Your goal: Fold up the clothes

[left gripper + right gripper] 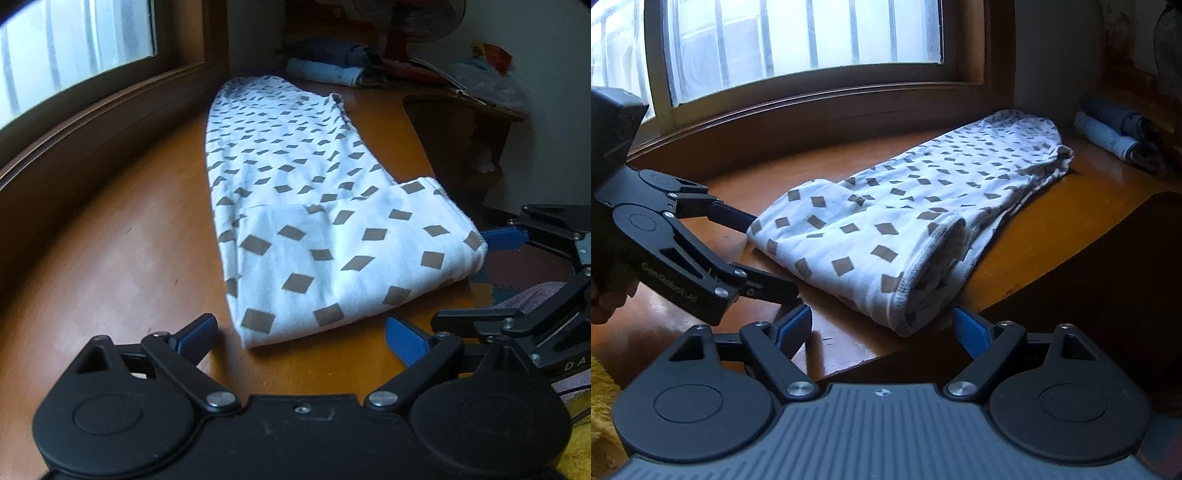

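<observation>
- Both grippers, left [303, 338] & right [882, 330], have jaws wide apart, holding nothing.
- Spotted cloth [295, 206] lies long on the wood table [129, 258]; its near end, just ahead of us, is folded back.
- If we pinch only the top layer, the fold may slide open.
- Right side sits near the table edge, so the cloth could slip off.
- Our grippers are v. close & may bump.

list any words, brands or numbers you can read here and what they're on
"DA": white letters on the body of the right gripper, cut off at the edge of the left wrist view.
"GenRobot.AI", faint and only roughly readable: on the side of the left gripper, in the right wrist view.
Nothing readable on the patterned cloth or the folded clothes behind it.
</observation>
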`<state>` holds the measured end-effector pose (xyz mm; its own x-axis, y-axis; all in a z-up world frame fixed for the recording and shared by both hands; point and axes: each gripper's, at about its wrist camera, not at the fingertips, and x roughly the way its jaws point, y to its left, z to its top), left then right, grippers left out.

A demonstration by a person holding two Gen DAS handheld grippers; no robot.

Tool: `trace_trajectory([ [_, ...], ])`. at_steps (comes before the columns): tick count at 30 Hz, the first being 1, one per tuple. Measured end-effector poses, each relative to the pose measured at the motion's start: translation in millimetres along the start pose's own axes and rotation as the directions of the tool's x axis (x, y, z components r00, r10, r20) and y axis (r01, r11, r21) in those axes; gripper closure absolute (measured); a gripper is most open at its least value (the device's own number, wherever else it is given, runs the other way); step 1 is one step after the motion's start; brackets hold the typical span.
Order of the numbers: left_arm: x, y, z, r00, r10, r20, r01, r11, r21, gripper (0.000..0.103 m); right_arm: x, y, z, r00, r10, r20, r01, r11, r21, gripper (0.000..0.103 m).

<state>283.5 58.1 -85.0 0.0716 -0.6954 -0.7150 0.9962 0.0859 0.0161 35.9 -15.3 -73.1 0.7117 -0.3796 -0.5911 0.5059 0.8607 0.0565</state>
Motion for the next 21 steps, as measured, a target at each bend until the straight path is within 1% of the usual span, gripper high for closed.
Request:
trace_trajectory([
  [1, 1.0, -0.8, 0.6, 1.0, -0.003, 0.003, 0.003, 1.0, 0.003, 0.006, 0.4, -0.2, 0.2, 1.0, -0.002, 0.002, 0.002, 1.0, -0.003, 0.017],
  [2, 1.4, -1.8, 1.2, 1.0, -0.006, 0.009, 0.006, 1.0, 0.007, 0.01, 0.4, -0.5, 0.5, 1.0, -0.001, 0.006, 0.001, 1.0, -0.004, 0.018],
  [3, 1.1, -2.8, 1.9, 1.0, -0.01, 0.015, 0.01, 1.0, 0.012, 0.018, 0.4, -0.8, 0.8, 1.0, 0.0, 0.01, 0.0, 1.0, -0.005, 0.022],
  [4, 0.6, -3.7, 2.7, 1.0, -0.014, 0.02, 0.014, 1.0, 0.017, 0.02, 0.4, -0.9, 1.2, 1.0, 0.001, 0.015, -0.001, 1.0, -0.01, 0.025],
  [6, 0.3, -5.1, 3.5, 1.0, -0.014, 0.023, 0.013, 1.0, 0.024, 0.021, 0.9, 0.0, 2.9, 1.0, -0.002, 0.02, 0.003, 1.0, -0.031, 0.041],
  [8, -0.5, -5.1, 3.4, 1.0, -0.012, 0.022, 0.011, 1.0, 0.021, 0.023, 1.4, 0.0, 4.2, 1.0, 0.0, 0.021, 0.001, 0.999, -0.042, 0.047],
  [13, -9.5, -7.0, 4.8, 0.999, -0.018, 0.029, 0.017, 1.0, 0.016, 0.026, -4.3, -3.9, 7.1, 0.999, 0.021, 0.031, -0.02, 0.999, -0.032, 0.05],
  [15, -14.3, -10.2, 6.3, 0.999, -0.025, 0.031, 0.024, 1.0, 0.017, 0.026, -10.0, -4.9, 8.5, 0.998, 0.041, 0.039, -0.04, 0.999, -0.034, 0.055],
  [18, -20.3, -17.2, 8.1, 0.999, -0.024, 0.031, 0.024, 0.999, 0.022, 0.026, -17.6, -4.2, 10.8, 0.996, 0.069, 0.054, -0.067, 0.997, -0.043, 0.061],
  [19, -21.3, -19.3, 8.4, 0.999, -0.022, 0.027, 0.021, 0.999, 0.025, 0.026, -20.0, -3.7, 11.4, 0.995, 0.078, 0.059, -0.075, 0.996, -0.047, 0.062],
  [21, -19.5, -21.7, 6.4, 1.0, 0.02, 0.014, -0.02, 0.999, 0.047, 0.026, -22.1, -4.3, 11.0, 0.995, 0.083, 0.058, -0.08, 0.995, -0.06, 0.062],
])
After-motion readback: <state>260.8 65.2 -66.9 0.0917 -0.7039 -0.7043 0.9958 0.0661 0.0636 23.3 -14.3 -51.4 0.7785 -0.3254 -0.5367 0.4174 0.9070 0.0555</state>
